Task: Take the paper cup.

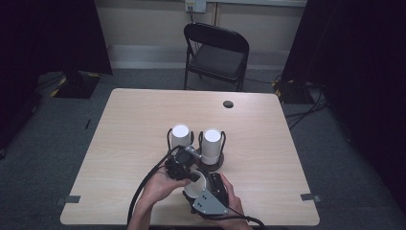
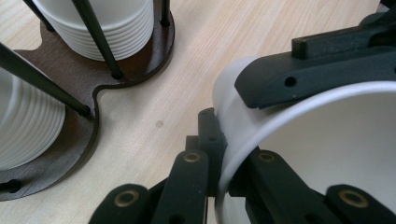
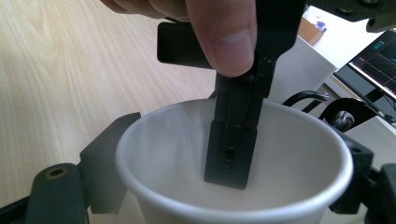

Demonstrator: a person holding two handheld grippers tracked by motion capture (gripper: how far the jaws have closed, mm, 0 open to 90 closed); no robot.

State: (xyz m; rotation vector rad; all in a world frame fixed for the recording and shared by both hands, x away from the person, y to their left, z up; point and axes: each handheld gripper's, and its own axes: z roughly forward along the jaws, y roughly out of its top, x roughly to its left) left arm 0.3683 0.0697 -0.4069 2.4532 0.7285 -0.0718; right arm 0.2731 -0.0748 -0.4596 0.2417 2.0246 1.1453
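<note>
Near edge of the tabletop [image 1: 134, 115]: my right gripper [image 1: 209, 194] has its fingers [image 3: 100, 154] clamped around the outside of a white cup [image 3: 233, 186], one each side of the wall. My left gripper [image 1: 184, 165] comes in from the other side and pinches the cup's rim, one finger [image 3: 231, 154] down inside, the other outside. Just beyond sits a dark wooden holder [image 2: 60, 140] with two cup stacks [image 1: 181, 135] behind thin black rods. Folding chair [image 1: 216, 52] past the far edge.

My right gripper [image 3: 233, 205] holds a white cup [image 3: 280, 158] from outside; the left gripper [image 3: 233, 154] has 1 jaw inside it.
</note>
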